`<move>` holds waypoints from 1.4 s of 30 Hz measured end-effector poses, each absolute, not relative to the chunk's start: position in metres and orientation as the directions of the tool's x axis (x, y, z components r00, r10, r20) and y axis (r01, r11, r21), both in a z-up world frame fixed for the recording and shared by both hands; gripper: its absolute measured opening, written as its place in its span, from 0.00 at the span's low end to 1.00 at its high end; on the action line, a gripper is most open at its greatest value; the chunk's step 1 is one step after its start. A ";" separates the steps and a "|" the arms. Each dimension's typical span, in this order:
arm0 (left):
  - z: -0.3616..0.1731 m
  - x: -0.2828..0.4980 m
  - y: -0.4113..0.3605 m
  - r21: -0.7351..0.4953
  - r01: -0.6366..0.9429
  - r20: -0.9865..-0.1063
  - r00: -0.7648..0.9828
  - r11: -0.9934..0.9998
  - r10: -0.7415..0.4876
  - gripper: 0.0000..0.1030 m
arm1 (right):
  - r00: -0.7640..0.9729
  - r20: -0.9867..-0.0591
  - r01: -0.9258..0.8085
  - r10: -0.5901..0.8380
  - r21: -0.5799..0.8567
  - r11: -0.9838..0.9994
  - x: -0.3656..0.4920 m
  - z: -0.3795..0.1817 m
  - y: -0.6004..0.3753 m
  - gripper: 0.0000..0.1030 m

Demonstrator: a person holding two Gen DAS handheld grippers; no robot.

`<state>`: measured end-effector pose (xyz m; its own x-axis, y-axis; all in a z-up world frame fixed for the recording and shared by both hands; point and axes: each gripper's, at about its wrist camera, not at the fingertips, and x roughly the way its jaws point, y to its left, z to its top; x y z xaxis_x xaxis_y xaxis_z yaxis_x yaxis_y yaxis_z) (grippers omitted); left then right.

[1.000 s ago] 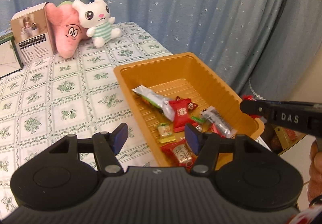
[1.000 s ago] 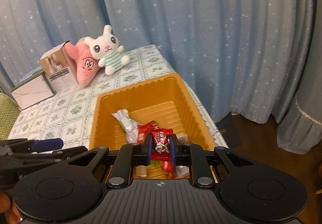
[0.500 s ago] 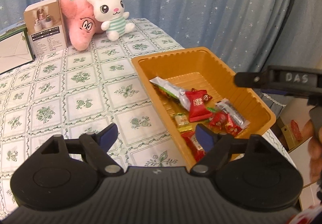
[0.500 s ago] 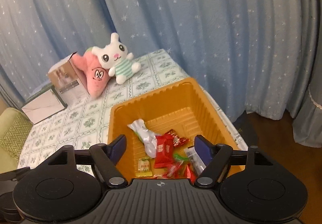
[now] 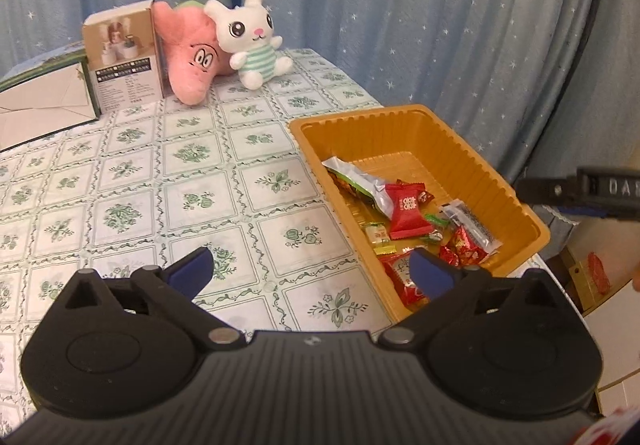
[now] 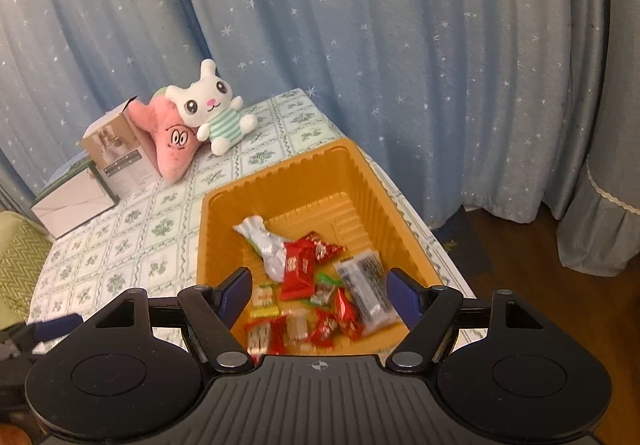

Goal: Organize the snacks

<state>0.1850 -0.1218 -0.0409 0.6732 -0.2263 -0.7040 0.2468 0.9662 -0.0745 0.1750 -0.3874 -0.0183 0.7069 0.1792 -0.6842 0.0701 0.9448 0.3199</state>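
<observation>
Hovering over the surface (image 5: 132, 181) with its green-and-white floral cloth, the left claw (image 5: 310, 271) has its blue-tipped jaws spread wide, having just been opening, and nothing sits between them; its right pad overlaps the near corner of the orange tray (image 5: 496, 169) in the left wrist view. The right claw (image 6: 316, 291) hangs above the near end of that same tray (image 6: 208, 229), jaws well apart and empty (the wrappers seen between the pads lie down on the tray floor, not in the grip).

All the snacks rest inside the tray, gathered toward its near half. A silver packet (image 6: 262, 241) lies diagonally nearest the far end, with a red square packet (image 6: 298, 271) just beside and partly over it. A clear packet with dark print (image 6: 366, 291) lies along the right wall. Small red candies (image 6: 334, 319), a pale yellow-green one (image 6: 266, 295) and a green-wrapped sweet (image 6: 324, 281) are scattered close together at the near end.

Well apart from the tray, at the far edge of the surface, a white bunny plush (image 5: 252, 39) leans on a pink star plush (image 5: 188, 57), touching a small printed box (image 5: 122, 59). Star-dotted blue curtains (image 5: 400, 5) hang behind.
</observation>
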 end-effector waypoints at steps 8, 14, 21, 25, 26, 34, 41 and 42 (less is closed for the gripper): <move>-0.016 0.150 -0.112 -0.074 0.233 -0.684 0.696 0.970 -0.219 1.00 | 0.691 -0.705 0.070 0.161 0.287 0.955 0.132 -0.003 -0.377 0.72; 0.003 0.117 -0.105 -0.074 0.209 -0.686 0.699 0.975 -0.202 1.00 | 0.690 -0.710 0.065 0.142 0.256 0.965 0.094 0.010 -0.364 0.72; 0.023 0.074 -0.096 -0.067 0.172 -0.680 0.713 0.983 -0.171 1.00 | 0.697 -0.705 0.058 0.131 0.238 0.969 0.056 0.031 -0.354 0.72; 0.031 0.051 -0.095 -0.060 0.147 -0.682 0.717 0.987 -0.148 1.00 | 0.701 -0.702 0.038 0.128 0.215 0.976 0.037 0.044 -0.345 0.72; 0.033 0.046 -0.095 -0.058 0.142 -0.682 0.717 0.988 -0.143 1.00 | 0.703 -0.700 0.035 0.127 0.212 0.977 0.033 0.047 -0.343 0.72; 0.049 0.005 -0.091 -0.040 0.108 -0.672 0.732 0.993 -0.107 1.00 | 0.723 -0.676 -0.002 0.144 0.206 0.978 -0.001 0.062 -0.331 0.72; 0.051 -0.019 -0.090 -0.039 0.100 -0.670 0.736 0.994 -0.100 1.00 | 0.724 -0.672 -0.025 0.155 0.198 0.980 -0.024 0.064 -0.324 0.72; 0.050 -0.022 -0.090 -0.037 0.098 -0.670 0.736 0.994 -0.098 1.00 | 0.724 -0.673 -0.026 0.154 0.197 0.980 -0.026 0.064 -0.324 0.72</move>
